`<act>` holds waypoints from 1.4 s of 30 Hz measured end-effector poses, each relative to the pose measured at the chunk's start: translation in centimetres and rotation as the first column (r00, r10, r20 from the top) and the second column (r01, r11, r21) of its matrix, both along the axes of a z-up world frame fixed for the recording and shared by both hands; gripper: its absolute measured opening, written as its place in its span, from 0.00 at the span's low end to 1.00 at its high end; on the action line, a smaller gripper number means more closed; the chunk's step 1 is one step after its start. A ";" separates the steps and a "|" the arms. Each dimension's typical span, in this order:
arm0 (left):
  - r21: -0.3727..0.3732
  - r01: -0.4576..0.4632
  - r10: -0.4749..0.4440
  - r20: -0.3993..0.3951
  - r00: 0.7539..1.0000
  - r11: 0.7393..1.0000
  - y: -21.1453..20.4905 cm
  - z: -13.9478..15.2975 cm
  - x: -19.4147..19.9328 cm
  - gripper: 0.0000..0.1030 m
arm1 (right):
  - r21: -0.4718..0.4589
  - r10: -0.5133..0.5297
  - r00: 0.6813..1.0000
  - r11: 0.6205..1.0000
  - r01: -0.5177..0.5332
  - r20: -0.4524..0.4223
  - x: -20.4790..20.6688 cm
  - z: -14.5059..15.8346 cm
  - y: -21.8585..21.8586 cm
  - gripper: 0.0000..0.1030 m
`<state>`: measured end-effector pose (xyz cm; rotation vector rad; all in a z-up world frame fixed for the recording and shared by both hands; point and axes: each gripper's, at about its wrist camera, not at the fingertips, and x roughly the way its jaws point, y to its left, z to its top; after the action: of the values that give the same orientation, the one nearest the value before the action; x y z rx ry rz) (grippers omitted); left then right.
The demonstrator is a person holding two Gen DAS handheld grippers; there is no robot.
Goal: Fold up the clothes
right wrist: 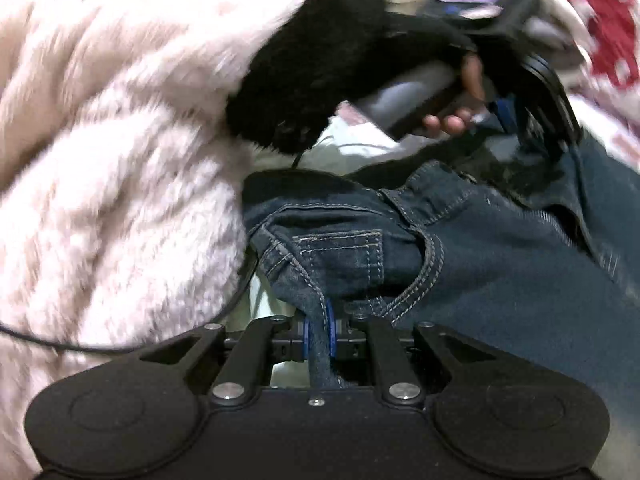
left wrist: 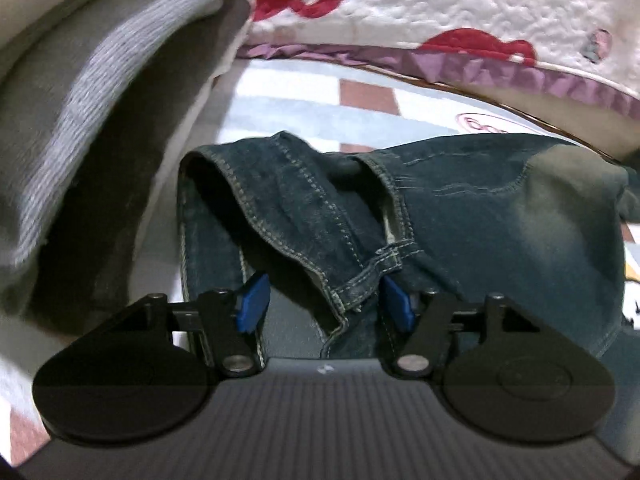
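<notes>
Dark blue jeans (left wrist: 480, 216) lie crumpled on a checked sheet. A stitched edge of the denim droops between the blue pads (left wrist: 252, 304) of my left gripper (left wrist: 324, 304), which stands open, its jaws wide apart around that fold. In the right wrist view my right gripper (right wrist: 319, 334) is shut on a bunched piece of the jeans (right wrist: 500, 264) near a small pocket. Farther back in that view a hand (right wrist: 452, 122) in a black fuzzy cuff holds the left gripper (right wrist: 504, 112) over the jeans.
A pale pink fluffy garment (right wrist: 100, 160) fills the left of the right wrist view, with a thin black cable (right wrist: 224, 308) across it. Grey ribbed fabric (left wrist: 80, 120) hangs at the left. A white quilt with red shapes (left wrist: 440, 0) rises behind the checked sheet (left wrist: 296, 92).
</notes>
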<state>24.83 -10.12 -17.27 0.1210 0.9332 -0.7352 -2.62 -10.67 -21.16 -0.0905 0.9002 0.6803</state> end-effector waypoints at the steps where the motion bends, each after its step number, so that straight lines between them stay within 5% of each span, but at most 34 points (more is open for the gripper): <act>1: -0.022 0.020 -0.020 -0.005 1.000 1.000 0.1 0.1 -0.2 0.11 | 0.018 -0.009 1.000 1.000 0.009 -0.009 0.1 0.0 -0.2 0.12; 9: 0.007 0.011 -0.013 0.227 0.974 1.000 0.3 5.6 -4.4 0.10 | 0.154 -0.077 0.993 0.984 0.090 -0.087 0.6 0.0 -1.7 0.12; 16: 0.048 -0.107 0.110 -0.061 0.992 0.993 3.0 2.4 -1.7 0.10 | 0.202 -0.097 0.989 0.972 0.119 -0.114 0.6 0.2 -2.1 0.12; 27: 0.049 -0.103 0.099 0.074 0.992 0.994 2.9 5.5 -3.7 0.10 | 0.363 -0.150 0.973 0.909 0.206 -0.177 0.8 2.7 -4.7 0.12; 42: 0.181 -0.071 0.035 0.196 0.980 0.981 3.1 5.7 -5.1 0.11 | 0.371 -0.054 0.975 0.919 0.133 -0.215 2.2 1.5 -2.9 0.12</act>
<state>19.71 -7.02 -11.58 0.3261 0.8154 -0.5740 -0.41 -13.54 -19.66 0.3776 0.9417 0.7737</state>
